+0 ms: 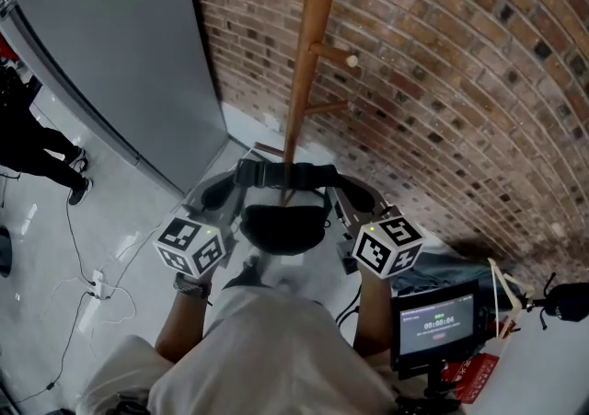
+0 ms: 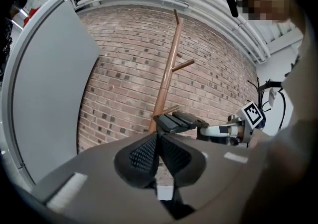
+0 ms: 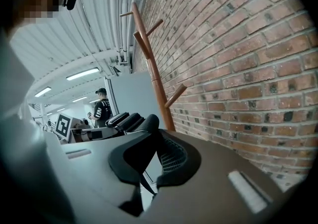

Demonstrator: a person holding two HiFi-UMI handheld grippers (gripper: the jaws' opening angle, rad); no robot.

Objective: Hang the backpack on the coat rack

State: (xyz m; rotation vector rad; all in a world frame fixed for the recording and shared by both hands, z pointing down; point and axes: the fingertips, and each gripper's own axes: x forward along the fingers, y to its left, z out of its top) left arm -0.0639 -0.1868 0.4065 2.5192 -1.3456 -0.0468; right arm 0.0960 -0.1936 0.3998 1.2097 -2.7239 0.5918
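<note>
The wooden coat rack (image 1: 308, 54) stands against the brick wall just ahead, with bare pegs (image 1: 336, 56). It also shows in the left gripper view (image 2: 169, 69) and the right gripper view (image 3: 149, 64). My left gripper (image 1: 253, 171) and right gripper (image 1: 322, 176) point inward, tips nearly meeting in front of the pole. Each is shut with nothing between its pads (image 2: 144, 156) (image 3: 171, 156). The right gripper (image 2: 171, 120) sits just beyond the left one's tips. A black rounded thing (image 1: 285, 224) lies low between both; I cannot tell whether it is the backpack.
A grey panel (image 1: 120, 54) stands left of the rack, beside the brick wall (image 1: 442, 82). A person in black (image 1: 37, 151) stands at far left. Cables (image 1: 87, 284) trail on the pale floor. A small monitor on a stand (image 1: 437, 321) sits at lower right.
</note>
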